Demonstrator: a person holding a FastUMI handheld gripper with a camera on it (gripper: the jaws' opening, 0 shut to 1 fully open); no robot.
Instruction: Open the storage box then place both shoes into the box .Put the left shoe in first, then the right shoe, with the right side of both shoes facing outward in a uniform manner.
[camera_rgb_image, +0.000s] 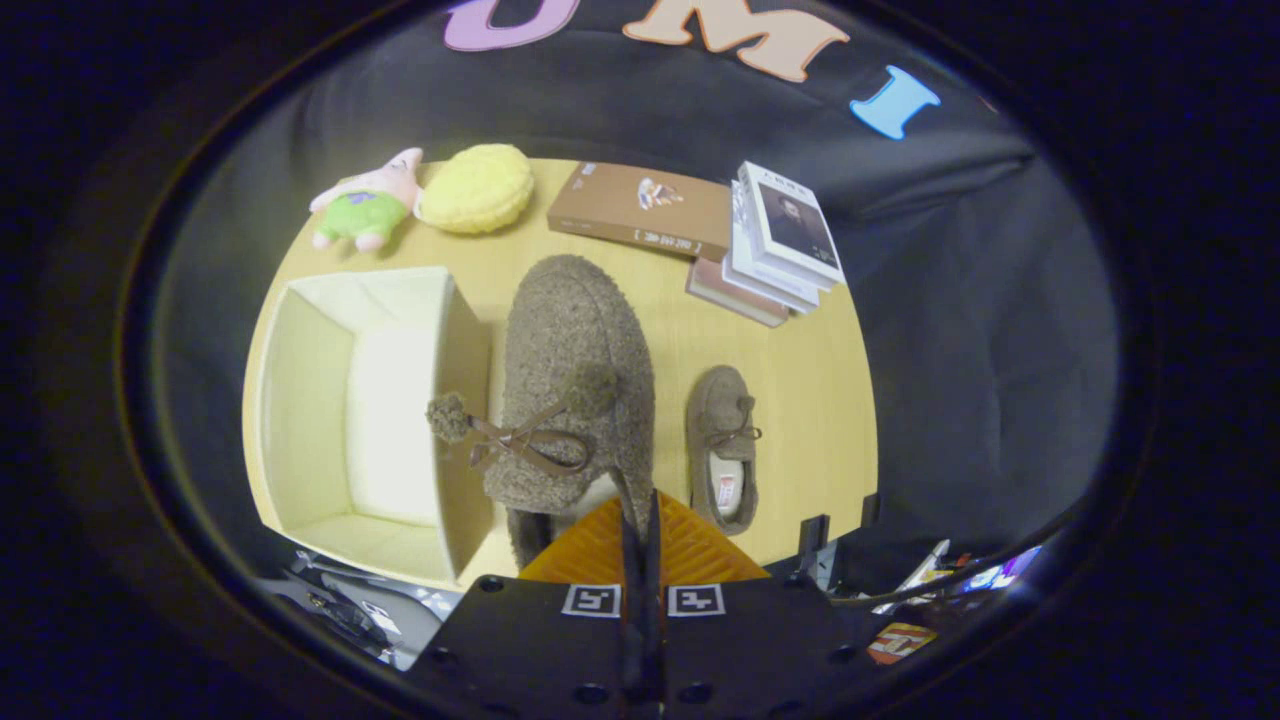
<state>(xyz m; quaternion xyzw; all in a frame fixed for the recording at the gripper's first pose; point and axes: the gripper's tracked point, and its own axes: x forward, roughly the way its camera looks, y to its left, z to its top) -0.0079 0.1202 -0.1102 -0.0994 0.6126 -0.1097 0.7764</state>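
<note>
With my gripper clamped together on the heel rim of the fuzzy brown bow-tied slipper, hanging just beside the open cream fabric storage box, I'd swing it over the wall and lower it gently, leaving the second brown slipper on the bench

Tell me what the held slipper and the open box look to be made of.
Brown fuzzy slipper, pinched at its heel rim by the closed orange gripper: nubby fleece-like fabric, matte, with pompom laces. Cream open storage box: probably fabric-covered board, judging by its thin, straight, matte walls.
</note>
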